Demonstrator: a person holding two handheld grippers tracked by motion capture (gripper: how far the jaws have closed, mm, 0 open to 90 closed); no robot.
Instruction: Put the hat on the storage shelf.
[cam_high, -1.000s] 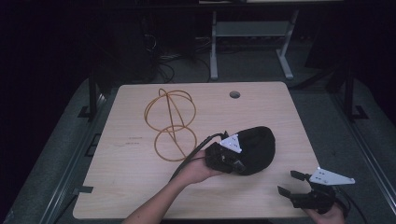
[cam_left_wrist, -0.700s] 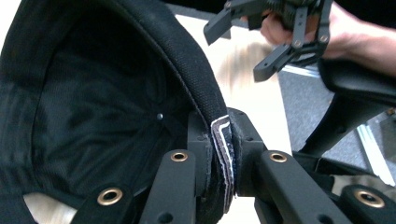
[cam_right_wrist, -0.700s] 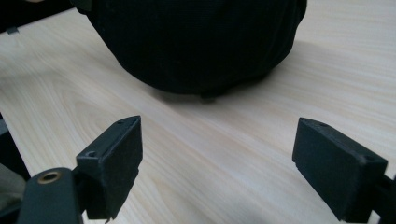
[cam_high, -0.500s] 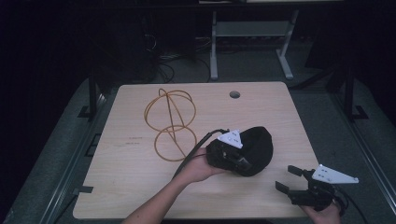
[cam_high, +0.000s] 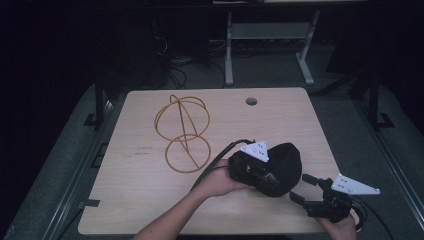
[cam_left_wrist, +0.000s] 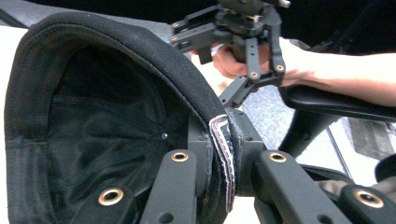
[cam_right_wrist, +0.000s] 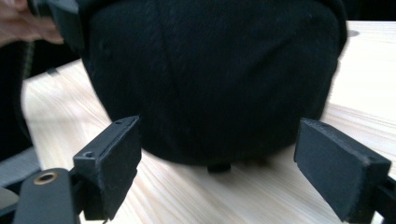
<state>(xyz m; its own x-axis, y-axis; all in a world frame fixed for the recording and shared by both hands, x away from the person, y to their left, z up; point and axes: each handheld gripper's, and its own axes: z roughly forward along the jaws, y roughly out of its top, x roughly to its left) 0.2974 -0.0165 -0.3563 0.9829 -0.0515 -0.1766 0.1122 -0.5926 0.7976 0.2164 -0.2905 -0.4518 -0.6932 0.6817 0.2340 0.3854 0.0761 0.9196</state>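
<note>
Left tool (cam_left_wrist: 219, 154) is pinching the cap (cam_high: 285, 167) by its rim, cap at five o'clock on the worktop (cam_high: 140, 200), its crown hiding the tool's tips from above. Right tool (cam_high: 304, 187) sits spread wide just beside the cap, pads clear of it, its hand cut off by the bottom edge.

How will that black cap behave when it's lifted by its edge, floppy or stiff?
Probably soft but not limp: the black cap is stitched cloth, yet its crown stays domed while the left gripper pinches just the rim. It looks light, since that one-edge grip carries it. Its textured weave should not slip much between the pads. The open right gripper could steady the far side.
</note>
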